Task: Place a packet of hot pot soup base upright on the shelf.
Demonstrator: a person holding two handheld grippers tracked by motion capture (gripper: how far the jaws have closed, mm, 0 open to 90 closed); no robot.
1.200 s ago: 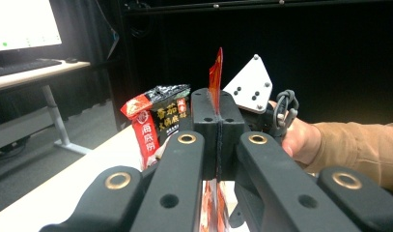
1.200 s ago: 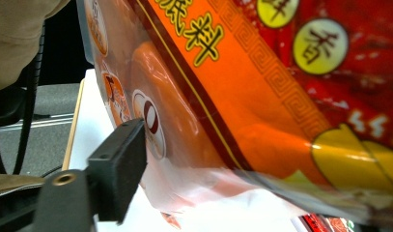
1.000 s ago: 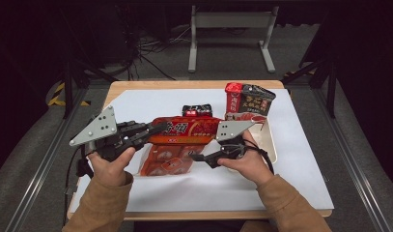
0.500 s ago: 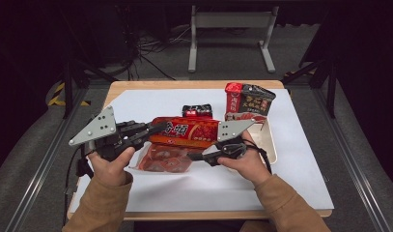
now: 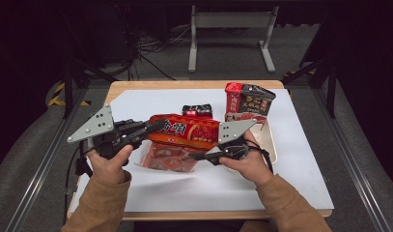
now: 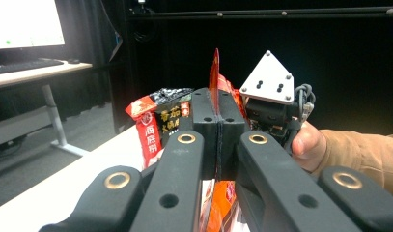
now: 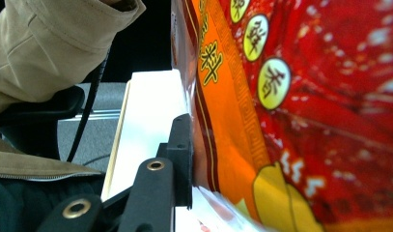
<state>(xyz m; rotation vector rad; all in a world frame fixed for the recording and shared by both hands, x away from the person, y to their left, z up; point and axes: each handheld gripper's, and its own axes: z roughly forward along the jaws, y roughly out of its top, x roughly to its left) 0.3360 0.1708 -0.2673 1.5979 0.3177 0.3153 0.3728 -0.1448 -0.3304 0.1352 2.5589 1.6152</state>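
Note:
A long red snack bag (image 5: pixel 184 130) hangs level above the white sheet (image 5: pixel 300 164), between my two grippers. My left gripper (image 5: pixel 158 126) is shut on the bag's left end; in the left gripper view the thin red edge (image 6: pixel 216 72) stands pinched between the closed jaws (image 6: pixel 218 104). My right gripper (image 5: pixel 199 155) reaches in under the bag's right half. Its jaws have just been closing with the bag (image 7: pixel 305 121) between them. One pad (image 7: pixel 183 145) lies against the bag's side and the other is hidden behind it.
A clear pouch with red contents (image 5: pixel 167 159) lies on the sheet below the bag. A small black packet (image 5: pixel 196 110) sits behind it. Two upright red-and-black packs (image 5: pixel 249 101) stand at the back right by a cream tray (image 5: pixel 270 142).
The right gripper's jaws have drawn in on the bag and that hand has shifted slightly. The left hand and its grip have stayed the same.

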